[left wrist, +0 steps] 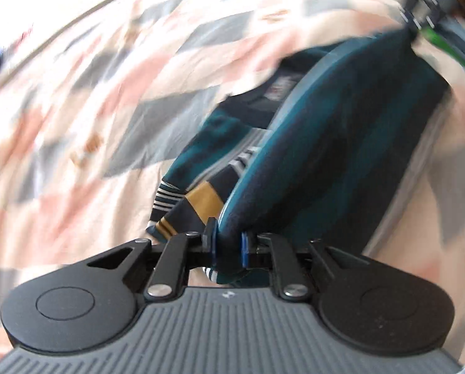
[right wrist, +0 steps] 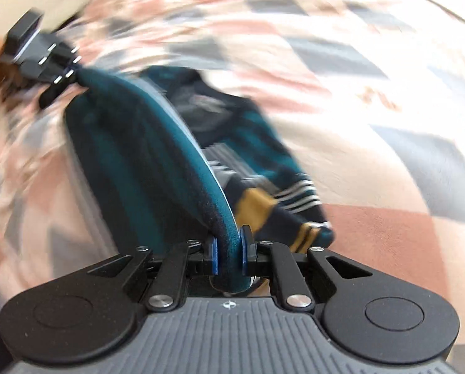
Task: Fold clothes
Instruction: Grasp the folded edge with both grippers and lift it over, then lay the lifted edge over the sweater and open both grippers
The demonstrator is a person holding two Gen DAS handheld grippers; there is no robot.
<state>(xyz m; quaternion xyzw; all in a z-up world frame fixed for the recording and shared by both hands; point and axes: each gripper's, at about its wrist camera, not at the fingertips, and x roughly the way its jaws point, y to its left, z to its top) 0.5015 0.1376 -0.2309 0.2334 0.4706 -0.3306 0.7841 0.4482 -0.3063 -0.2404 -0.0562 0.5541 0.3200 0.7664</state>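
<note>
The left tool is closed down nearly all the way, its blue pads pinching a bunched edge of the teal garment. The right tool is drawn in just as far, its blue pads clamped on another edge of the same garment. The cloth hangs stretched between the two tools, lifted above the bed cover, a quilt of pink, grey and cream patches. In the left wrist view the right tool shows at the far end of the taut fold; in the right wrist view the left tool shows likewise. Below the fold, navy, mustard and white striped parts of the garment droop toward the cover. Both views are motion-blurred.
</note>
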